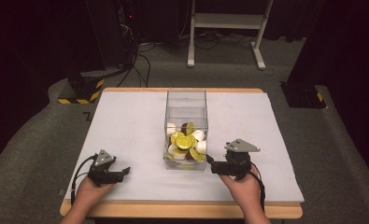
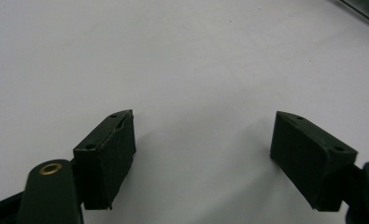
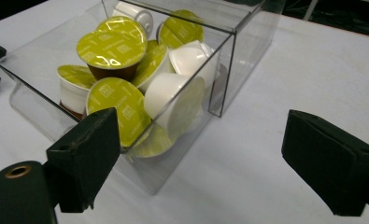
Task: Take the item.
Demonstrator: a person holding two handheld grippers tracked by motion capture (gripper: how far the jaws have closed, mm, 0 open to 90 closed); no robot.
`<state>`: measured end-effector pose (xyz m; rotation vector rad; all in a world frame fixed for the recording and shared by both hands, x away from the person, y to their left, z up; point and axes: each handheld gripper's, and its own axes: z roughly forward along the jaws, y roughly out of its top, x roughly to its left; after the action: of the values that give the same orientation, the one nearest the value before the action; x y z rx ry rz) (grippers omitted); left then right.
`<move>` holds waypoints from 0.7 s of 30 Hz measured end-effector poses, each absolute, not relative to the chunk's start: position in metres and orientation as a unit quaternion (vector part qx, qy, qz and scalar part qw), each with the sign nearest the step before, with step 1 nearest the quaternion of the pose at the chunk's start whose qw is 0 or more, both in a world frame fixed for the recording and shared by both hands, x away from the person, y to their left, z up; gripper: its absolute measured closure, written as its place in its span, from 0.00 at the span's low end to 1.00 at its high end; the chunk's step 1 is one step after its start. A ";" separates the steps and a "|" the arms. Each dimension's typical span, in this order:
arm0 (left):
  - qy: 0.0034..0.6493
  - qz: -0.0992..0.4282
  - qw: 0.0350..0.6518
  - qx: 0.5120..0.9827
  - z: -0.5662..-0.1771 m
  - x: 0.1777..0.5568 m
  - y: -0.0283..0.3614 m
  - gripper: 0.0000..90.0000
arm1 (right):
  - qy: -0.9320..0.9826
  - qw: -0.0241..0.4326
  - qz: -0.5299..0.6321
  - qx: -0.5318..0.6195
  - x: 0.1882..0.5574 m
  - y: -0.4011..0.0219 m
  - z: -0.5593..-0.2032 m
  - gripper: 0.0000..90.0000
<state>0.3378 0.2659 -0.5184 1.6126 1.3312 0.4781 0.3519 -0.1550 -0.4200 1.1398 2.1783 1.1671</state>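
Capsules point(image 1: 186, 141) fill a clear box point(image 1: 186, 100) mid-table, its long axis running toward the far edge — right gripper point(image 1: 212, 165), jaws spread and empty, sits just beside its near right corner; left gripper point(image 1: 124, 173), also spread, lies well apart.

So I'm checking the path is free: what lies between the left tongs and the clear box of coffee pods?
Nothing: the high view shows bare white table between the left tongs and the clear box.

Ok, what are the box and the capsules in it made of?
Box: looks like clear, glossy acrylic; the capsules and table show through its walls. Capsules: seemingly white plastic cups, at least one brown, with shiny yellow-green lids, probably foil, since they catch the light.
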 end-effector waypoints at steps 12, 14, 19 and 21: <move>0.545 0.195 0.479 0.660 -0.518 0.338 0.266 0.25 | 0.792 0.188 0.436 0.385 0.359 -0.124 -0.409 0.14; 0.545 0.195 0.479 0.660 -0.518 0.338 0.266 0.25 | 0.793 0.187 0.436 0.382 0.361 -0.120 -0.409 0.14; 0.545 0.195 0.478 0.660 -0.518 0.338 0.266 0.25 | 0.798 0.185 0.435 0.375 0.364 -0.110 -0.408 0.15; 0.545 0.195 0.478 0.660 -0.518 0.338 0.266 0.25 | 0.799 0.187 0.434 0.372 0.365 -0.107 -0.408 0.15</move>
<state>0.3378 0.2659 -0.5184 1.6125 1.3311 0.4763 0.3649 -0.1075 -0.4077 1.0466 2.2486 1.2229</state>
